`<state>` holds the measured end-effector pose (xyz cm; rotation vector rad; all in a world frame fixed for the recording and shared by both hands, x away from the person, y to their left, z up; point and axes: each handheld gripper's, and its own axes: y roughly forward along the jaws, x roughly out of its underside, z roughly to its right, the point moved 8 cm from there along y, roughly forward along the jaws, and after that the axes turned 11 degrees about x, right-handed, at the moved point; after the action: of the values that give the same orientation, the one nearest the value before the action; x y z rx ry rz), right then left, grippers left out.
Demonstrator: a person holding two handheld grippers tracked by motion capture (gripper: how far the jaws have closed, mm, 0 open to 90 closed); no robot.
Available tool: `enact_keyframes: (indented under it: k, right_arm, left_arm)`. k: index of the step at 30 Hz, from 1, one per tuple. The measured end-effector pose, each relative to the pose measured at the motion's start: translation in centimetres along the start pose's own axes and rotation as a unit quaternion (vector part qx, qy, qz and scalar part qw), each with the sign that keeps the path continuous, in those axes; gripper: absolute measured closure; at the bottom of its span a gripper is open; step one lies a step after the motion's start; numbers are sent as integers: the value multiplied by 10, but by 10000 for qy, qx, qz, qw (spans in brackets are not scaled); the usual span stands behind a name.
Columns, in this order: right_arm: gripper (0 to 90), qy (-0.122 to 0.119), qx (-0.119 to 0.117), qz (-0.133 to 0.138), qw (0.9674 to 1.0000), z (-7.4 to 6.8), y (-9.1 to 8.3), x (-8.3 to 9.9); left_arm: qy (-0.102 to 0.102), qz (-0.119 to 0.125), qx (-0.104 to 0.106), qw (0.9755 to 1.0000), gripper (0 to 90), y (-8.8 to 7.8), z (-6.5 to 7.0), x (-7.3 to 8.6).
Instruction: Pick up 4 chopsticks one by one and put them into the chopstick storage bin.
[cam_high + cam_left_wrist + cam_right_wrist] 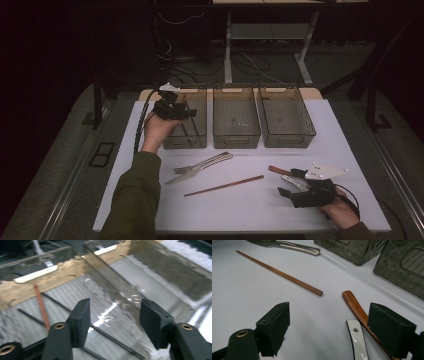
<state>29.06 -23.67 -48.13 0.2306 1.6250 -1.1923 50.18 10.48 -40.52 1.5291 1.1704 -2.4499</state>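
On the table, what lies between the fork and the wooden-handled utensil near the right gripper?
One brown chopstick lies there on the white table, seen in the high view.

left arm: reaching to the far left, sleeve covering the forearm, hand gripping the left claw (187,113) raised and pointing right | left claw: jaws standing apart with nothing between the pads | right hand (342,210): lying low at the near right | right claw (289,182): pointing left, jaws standing wide, pads pressing nothing
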Motion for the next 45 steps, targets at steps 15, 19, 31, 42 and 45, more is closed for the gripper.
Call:
enact_keyframes:
  k: [15, 19, 31, 42, 45]
  right_arm:
    - [179, 5, 19, -18, 10000, 0, 0, 0]
    - [179, 9, 30, -14, 10000, -1, 0, 0]
    - [179, 17, 41, -26, 10000, -1, 0, 0]
    - [179, -10, 25, 6, 10000, -2, 0, 0]
    - [179, 1, 33, 7, 10000, -2, 0, 0]
  left_arm:
    - [653, 21, 571, 9962, 277, -9, 76, 13]
    - [753, 41, 741, 9944, 250, -9, 96, 21]
    - [906, 26, 1125, 9895, 223, -4, 134, 57]
    - [1078, -138, 1298, 9856, 241, 10, 159, 87]
    - [1217, -270, 1333, 9832, 294, 14, 165, 97]
